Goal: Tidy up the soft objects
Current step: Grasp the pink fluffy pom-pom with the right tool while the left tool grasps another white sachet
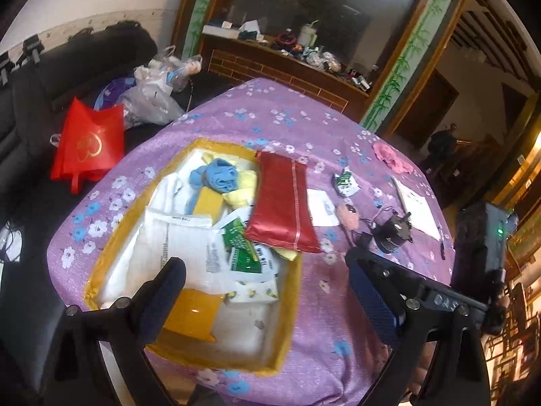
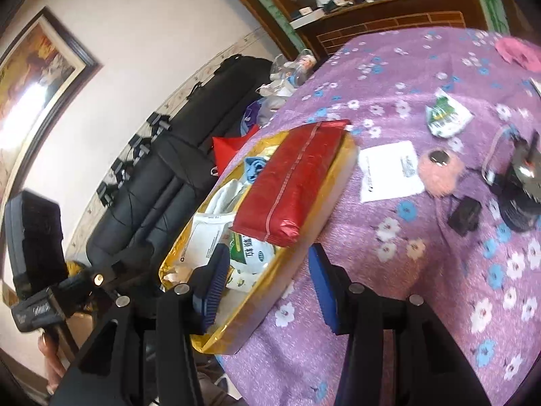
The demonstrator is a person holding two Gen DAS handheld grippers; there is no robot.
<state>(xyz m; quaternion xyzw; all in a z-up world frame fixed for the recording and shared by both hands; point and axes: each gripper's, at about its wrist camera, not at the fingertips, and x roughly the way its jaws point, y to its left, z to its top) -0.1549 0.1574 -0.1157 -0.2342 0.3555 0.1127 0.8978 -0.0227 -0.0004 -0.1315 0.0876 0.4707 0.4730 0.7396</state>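
Nearest, both tools hung empty just above the gold box [image 1: 108,237], which served as the collecting place for the soft things. The left gripper [image 1: 267,291] had its jaws spread wide over the box's near end, with nothing between them; the right gripper [image 2: 267,291] stood about half open over the box's near rim and the cloth beside it, also pinching nothing. Inside the box lay white packets, an orange pouch [image 1: 192,311] at the near end, a green-and-white sachet [image 1: 241,247] in the middle, and a blue rag [image 1: 219,176] toward the far end, piled loosely as soft things settle. A red pouch [image 1: 285,203] lay slanted across the box's right rim, half in and half out, probably because it was too long to drop flat on the heap. Beyond the box's right side, on the purple flowered tablecloth [image 1: 321,321], a white paper [image 2: 389,172], a pink furry thing [image 2: 438,176] and another green sachet [image 1: 346,182] waited well apart from the box. Farthest from it lay a pink cloth [image 1: 392,157] near the table's far edge, seemingly unsorted as yet.
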